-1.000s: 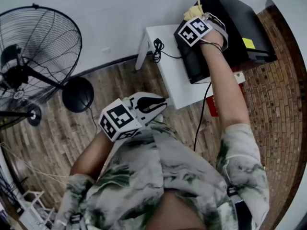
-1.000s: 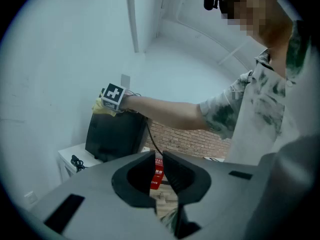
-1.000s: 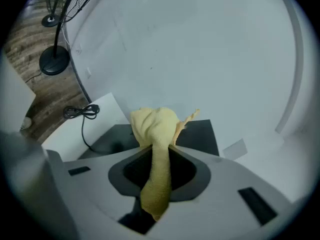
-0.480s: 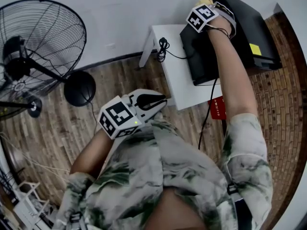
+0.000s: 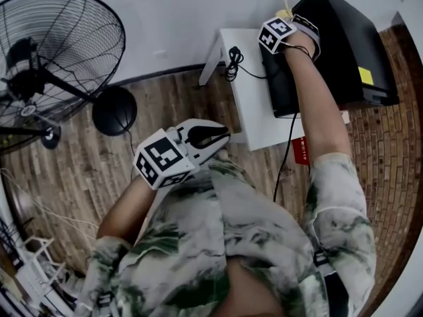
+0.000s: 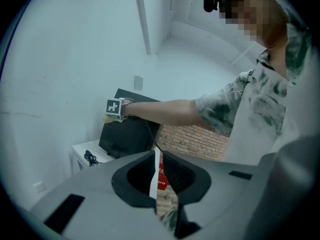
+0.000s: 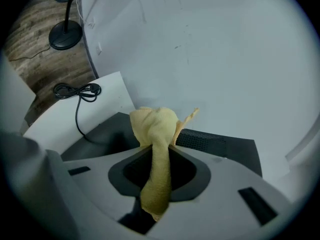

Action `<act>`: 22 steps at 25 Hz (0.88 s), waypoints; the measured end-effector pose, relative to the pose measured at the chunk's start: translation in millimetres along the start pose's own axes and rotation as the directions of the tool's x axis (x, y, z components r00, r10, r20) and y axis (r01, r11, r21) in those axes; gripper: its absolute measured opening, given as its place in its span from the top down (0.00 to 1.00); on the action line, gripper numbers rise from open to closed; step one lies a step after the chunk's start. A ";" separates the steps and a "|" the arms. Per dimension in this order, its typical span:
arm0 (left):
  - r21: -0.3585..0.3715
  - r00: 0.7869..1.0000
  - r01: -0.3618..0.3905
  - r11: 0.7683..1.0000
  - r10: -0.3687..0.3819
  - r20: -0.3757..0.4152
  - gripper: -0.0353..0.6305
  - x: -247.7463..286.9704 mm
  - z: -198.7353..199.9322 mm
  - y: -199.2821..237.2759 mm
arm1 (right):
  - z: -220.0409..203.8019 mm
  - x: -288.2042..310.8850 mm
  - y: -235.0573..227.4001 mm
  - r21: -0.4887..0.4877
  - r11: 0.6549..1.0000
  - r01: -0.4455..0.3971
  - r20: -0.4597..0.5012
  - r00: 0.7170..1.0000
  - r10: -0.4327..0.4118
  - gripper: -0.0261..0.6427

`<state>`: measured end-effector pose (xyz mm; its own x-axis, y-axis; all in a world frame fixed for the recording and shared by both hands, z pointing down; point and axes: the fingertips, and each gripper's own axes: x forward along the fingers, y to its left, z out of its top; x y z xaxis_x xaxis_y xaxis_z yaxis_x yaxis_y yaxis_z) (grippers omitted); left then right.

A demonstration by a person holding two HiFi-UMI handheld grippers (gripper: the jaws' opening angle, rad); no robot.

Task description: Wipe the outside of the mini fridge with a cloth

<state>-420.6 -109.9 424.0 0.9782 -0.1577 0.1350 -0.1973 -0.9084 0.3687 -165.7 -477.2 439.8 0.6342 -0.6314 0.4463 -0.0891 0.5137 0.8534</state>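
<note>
Yellow cloth [image 7: 152,124], one piece, is clamped in your right gripper [image 7: 157,151] at the single black mini fridge's [image 5: 337,45] far edge, while your left gripper [image 5: 221,137] is closed on nothing.

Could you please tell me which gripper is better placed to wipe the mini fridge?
Right: the right gripper holds the yellow cloth at the mini fridge; the left gripper is shut, empty, near the torso.
</note>
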 end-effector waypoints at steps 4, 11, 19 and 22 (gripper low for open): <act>-0.012 1.000 -0.022 1.000 0.022 -0.008 0.89 3.0 -2.9 1.4 | 1.0 15.8 27.2 -0.037 0.999 -0.032 -0.016 0.999 0.032 0.82; -0.044 0.997 -0.074 0.996 0.074 -0.020 0.89 0.9 -10.9 11.3 | 14.3 48.1 83.4 -0.103 0.989 -0.103 -0.032 0.994 0.100 0.82; -0.087 0.989 -0.145 0.986 0.142 -0.033 0.89 -9.8 -21.3 19.5 | 25.1 72.2 145.7 -0.173 0.967 -0.185 -0.057 0.982 0.178 0.82; -0.104 0.986 -0.167 0.980 0.164 -0.036 0.89 -15.0 -24.8 23.8 | 28.5 78.8 167.7 -0.180 0.958 -0.221 -0.060 0.975 0.213 0.82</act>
<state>-441.5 -119.6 453.6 0.9296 -0.2904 0.2269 -0.3635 -0.8241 0.4344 -152.6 -457.3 625.8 0.6454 -0.4713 0.6011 -0.0869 0.7365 0.6708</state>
